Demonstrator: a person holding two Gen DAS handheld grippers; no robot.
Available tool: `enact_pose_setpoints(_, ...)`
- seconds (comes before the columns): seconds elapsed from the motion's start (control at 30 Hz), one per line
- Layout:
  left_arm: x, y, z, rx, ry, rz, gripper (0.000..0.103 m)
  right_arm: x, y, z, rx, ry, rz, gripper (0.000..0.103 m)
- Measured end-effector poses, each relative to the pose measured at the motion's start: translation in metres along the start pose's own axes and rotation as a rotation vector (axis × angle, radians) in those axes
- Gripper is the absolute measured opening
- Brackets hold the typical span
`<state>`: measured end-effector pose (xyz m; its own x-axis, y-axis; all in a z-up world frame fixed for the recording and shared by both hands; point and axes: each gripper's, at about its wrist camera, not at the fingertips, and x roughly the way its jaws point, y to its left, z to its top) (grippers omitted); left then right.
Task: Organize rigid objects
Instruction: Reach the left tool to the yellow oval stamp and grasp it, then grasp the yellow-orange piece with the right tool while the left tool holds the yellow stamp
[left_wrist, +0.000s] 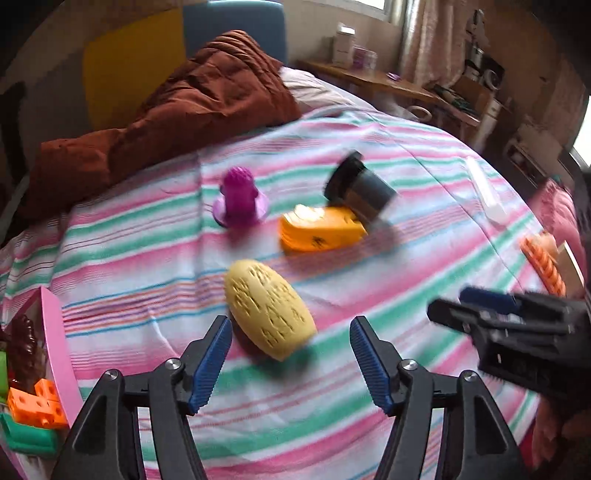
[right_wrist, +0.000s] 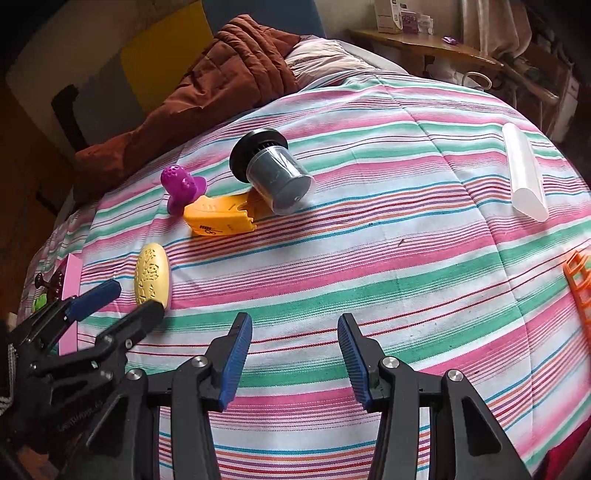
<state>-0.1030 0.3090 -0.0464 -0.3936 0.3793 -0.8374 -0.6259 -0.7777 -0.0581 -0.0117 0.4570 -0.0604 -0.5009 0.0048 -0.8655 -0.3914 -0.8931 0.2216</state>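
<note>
A pale yellow oval object lies on the striped bedspread just ahead of my open left gripper, between its fingers' line; it also shows in the right wrist view. Behind it lie an orange wedge-shaped object, a purple knobbed toy and a dark cylinder with a black lid, tipped over. My right gripper is open and empty above bare bedspread. The left gripper shows at the left of the right wrist view.
A pink box at the left holds orange blocks, a brown figure and green pieces. A white tube and an orange ladder-like piece lie at the right. A rust-brown quilt lies at the bed's head.
</note>
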Motion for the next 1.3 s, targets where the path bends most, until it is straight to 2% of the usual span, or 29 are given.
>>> enact_pose_setpoints(0.1, 0.010, 0.008, 0.011, -0.092, 0.007, 0.025, 0.067, 0.001, -0.001, 0.001, 0.001, -0.002, -0.003, 0.049)
enact_pose_setpoints(0.17, 0.021, 0.009, 0.012, -0.118, 0.026, 0.032, 0.066, 0.001, -0.001, 0.001, 0.000, 0.001, -0.003, 0.049)
enact_pose_setpoints(0.2, 0.026, 0.009, 0.010, -0.115, 0.038, 0.036, 0.062, 0.002, -0.001, 0.002, -0.002, 0.003, -0.002, 0.049)
enact_pose_setpoints(0.23, 0.030, 0.010, 0.008, -0.106, 0.046, 0.052, 0.052, 0.002, -0.001, 0.002, -0.004, 0.002, -0.001, 0.049)
enact_pose_setpoints(0.3, 0.034, 0.012, -0.002, -0.094, 0.052, 0.057, 0.044, 0.001, 0.000, 0.002, -0.013, -0.004, -0.002, 0.049)
enact_pose_setpoints(0.57, 0.007, 0.009, -0.048, -0.032, -0.081, 0.126, 0.044, -0.001, 0.003, 0.002, -0.033, -0.035, 0.049, 0.049)
enact_pose_setpoints(0.7, 0.007, 0.003, -0.052, -0.006, -0.098, 0.163, 0.044, 0.001, 0.011, -0.002, -0.084, -0.053, 0.039, 0.049)
enact_pose_setpoints(0.87, 0.007, 0.005, -0.055, -0.011, -0.113, 0.156, 0.044, -0.002, 0.020, -0.001, -0.148, -0.096, 0.051, 0.049)
enact_pose_setpoints(0.93, 0.009, 0.003, -0.055, -0.003, -0.117, 0.166, 0.044, -0.002, 0.025, 0.005, -0.172, -0.102, 0.091, 0.049)
enact_pose_setpoints(1.07, 0.008, 0.003, -0.056, -0.008, -0.123, 0.160, 0.044, -0.002, 0.051, 0.029, -0.300, -0.118, 0.154, 0.049)
enact_pose_setpoints(1.3, 0.008, 0.004, -0.057, -0.007, -0.131, 0.160, 0.044, 0.040, 0.091, 0.079, -0.402, -0.053, 0.121, 0.049)
